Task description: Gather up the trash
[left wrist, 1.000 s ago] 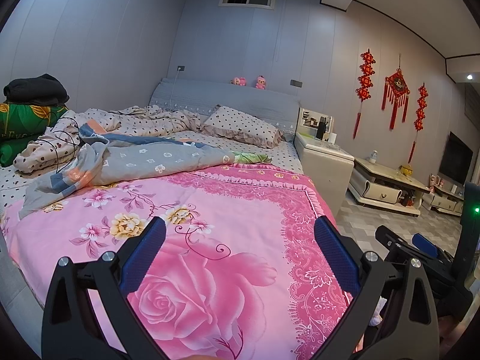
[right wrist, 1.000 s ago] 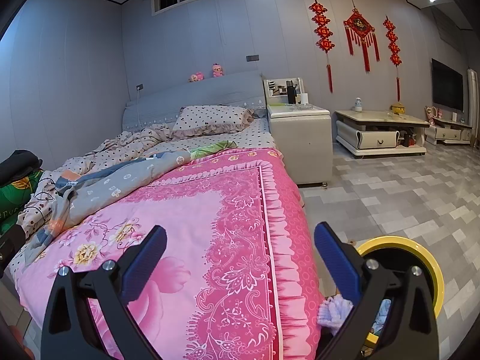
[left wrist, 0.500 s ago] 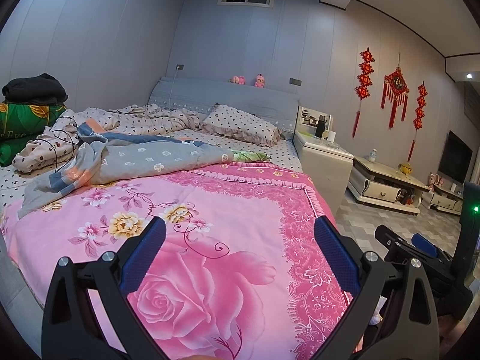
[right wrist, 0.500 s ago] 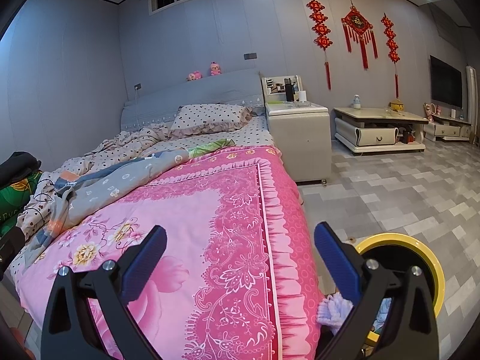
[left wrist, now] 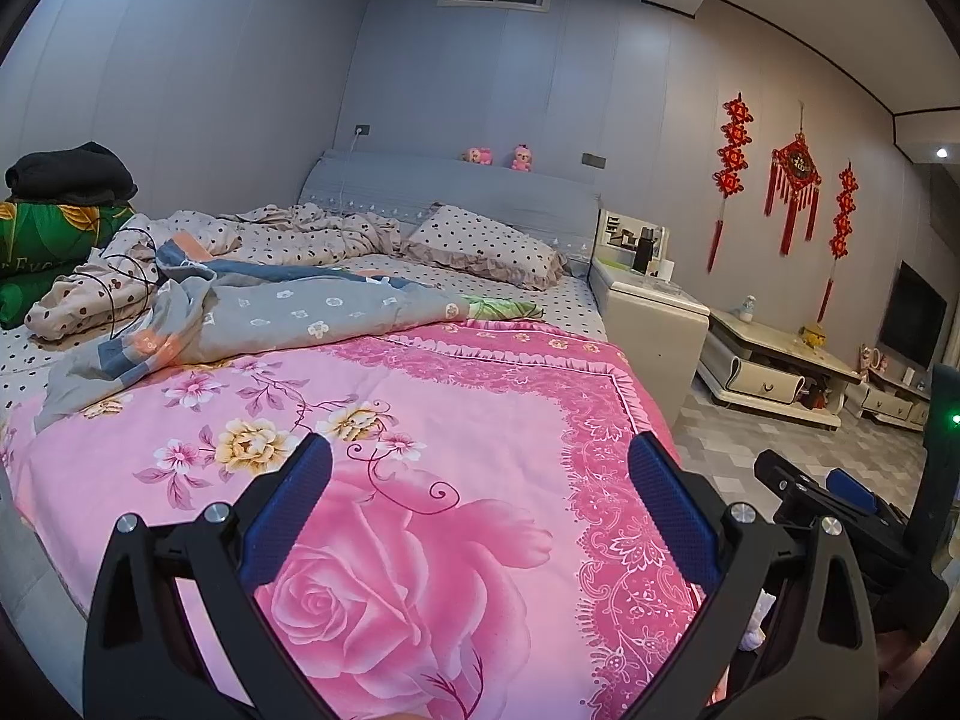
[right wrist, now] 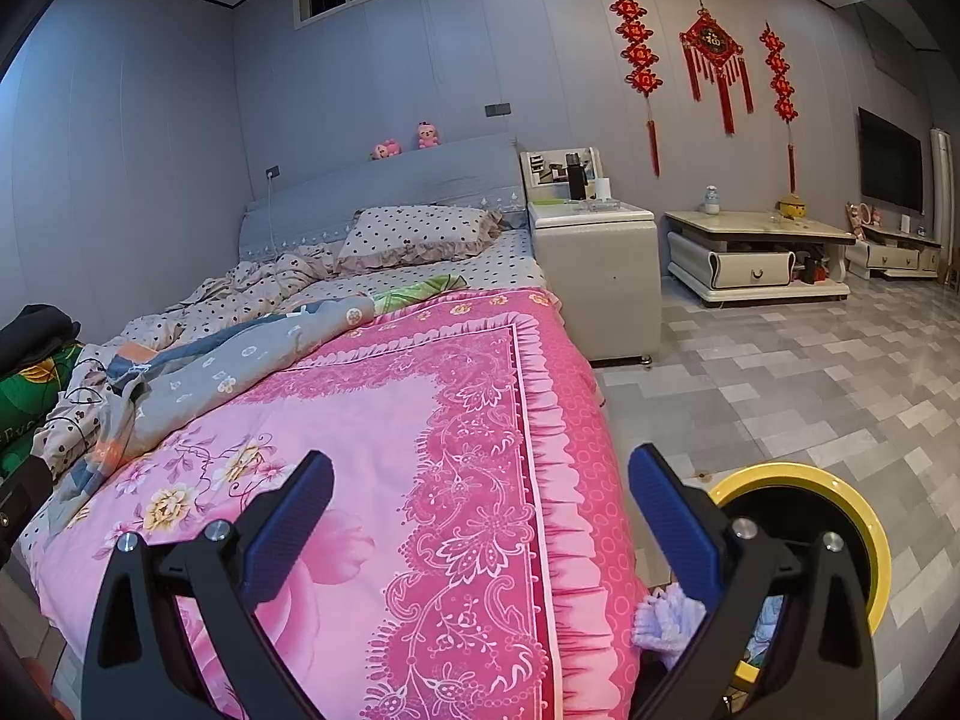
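My left gripper [left wrist: 480,468] is open and empty above the foot of a bed with a pink rose bedspread [left wrist: 420,450]. My right gripper [right wrist: 480,474] is open and empty over the bed's right edge [right wrist: 540,420]. A yellow-rimmed bin [right wrist: 840,492] stands on the floor at the lower right, partly behind the right finger. A crumpled pale blue-white wad [right wrist: 666,618] lies on the floor beside it. The right gripper also shows in the left wrist view [left wrist: 834,498]. No trash shows on the bed.
A grey floral quilt [left wrist: 270,318] and dotted bedding [left wrist: 300,234] lie rumpled at the bed's left and head. A white nightstand [right wrist: 594,264] and a low TV cabinet [right wrist: 756,252] stand along the right wall. Grey tiled floor [right wrist: 780,372] lies right of the bed.
Both views have shifted slightly; the right gripper has turned a little left toward the bed. Both grippers stay open and empty.
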The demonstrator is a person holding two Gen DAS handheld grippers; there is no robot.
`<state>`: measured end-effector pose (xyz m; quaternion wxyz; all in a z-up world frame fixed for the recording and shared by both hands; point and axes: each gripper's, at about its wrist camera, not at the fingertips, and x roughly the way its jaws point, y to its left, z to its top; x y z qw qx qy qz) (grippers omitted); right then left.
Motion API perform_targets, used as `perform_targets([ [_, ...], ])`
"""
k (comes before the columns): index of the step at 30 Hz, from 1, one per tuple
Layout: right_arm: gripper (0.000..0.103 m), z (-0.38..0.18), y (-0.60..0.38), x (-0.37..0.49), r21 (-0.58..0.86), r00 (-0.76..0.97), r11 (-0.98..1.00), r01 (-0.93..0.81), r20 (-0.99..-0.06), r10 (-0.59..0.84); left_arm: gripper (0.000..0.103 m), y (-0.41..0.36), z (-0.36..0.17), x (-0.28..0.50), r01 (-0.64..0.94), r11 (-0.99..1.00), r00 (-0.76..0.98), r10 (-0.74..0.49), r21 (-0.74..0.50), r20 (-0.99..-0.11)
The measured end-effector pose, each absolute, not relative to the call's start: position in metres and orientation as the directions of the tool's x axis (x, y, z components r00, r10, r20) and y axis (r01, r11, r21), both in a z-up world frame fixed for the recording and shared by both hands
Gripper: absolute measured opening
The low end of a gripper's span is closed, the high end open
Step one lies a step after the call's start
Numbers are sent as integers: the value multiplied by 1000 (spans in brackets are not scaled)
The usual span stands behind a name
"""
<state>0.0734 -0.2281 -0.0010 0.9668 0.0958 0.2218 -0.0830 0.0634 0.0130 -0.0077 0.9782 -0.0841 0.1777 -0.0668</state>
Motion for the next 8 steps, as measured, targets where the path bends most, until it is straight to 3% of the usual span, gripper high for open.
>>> perform_targets([
  [8, 95, -1, -228, 75, 149, 887, 967, 205, -446, -120, 95, 18, -8, 70, 100, 973, 919, -171, -207, -356],
])
